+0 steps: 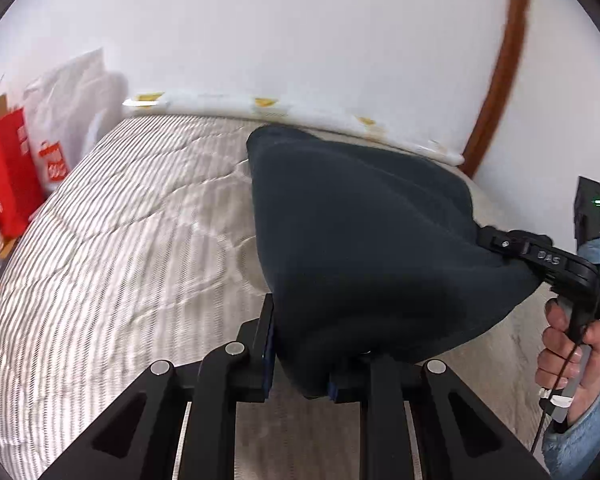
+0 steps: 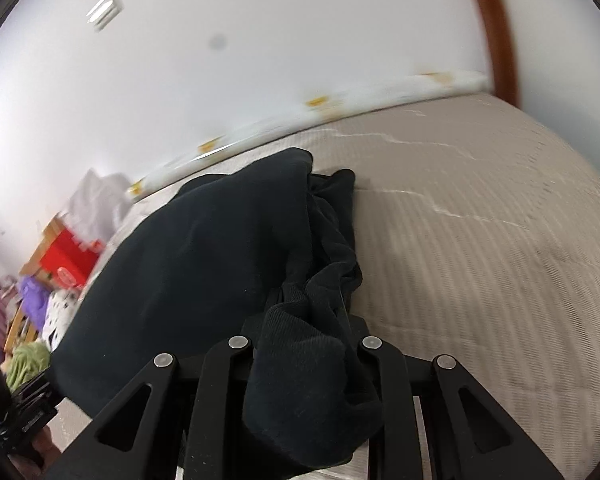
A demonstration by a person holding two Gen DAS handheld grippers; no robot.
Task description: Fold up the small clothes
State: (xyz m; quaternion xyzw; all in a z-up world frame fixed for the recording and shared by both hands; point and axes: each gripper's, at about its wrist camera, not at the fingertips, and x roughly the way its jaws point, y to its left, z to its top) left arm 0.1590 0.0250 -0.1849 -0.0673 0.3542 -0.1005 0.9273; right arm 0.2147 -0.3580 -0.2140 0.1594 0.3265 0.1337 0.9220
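Note:
A dark navy garment (image 1: 360, 240) hangs stretched between both grippers above a striped mattress (image 1: 120, 240). My left gripper (image 1: 300, 364) is shut on one edge of it at the bottom of the left wrist view. My right gripper shows at the right of that view (image 1: 496, 242), shut on the opposite edge, a hand holding its handle. In the right wrist view the garment (image 2: 204, 264) drapes over my right gripper (image 2: 308, 328) and hides its fingertips; bunched cloth falls to the mattress (image 2: 480, 240).
A white wall and a rolled white patterned cloth (image 1: 300, 110) run along the mattress's far edge. A brown wooden frame (image 1: 500, 80) stands at the right. Red and white shopping bags (image 1: 8, 168) and clutter (image 2: 40, 300) sit beyond the mattress's left side.

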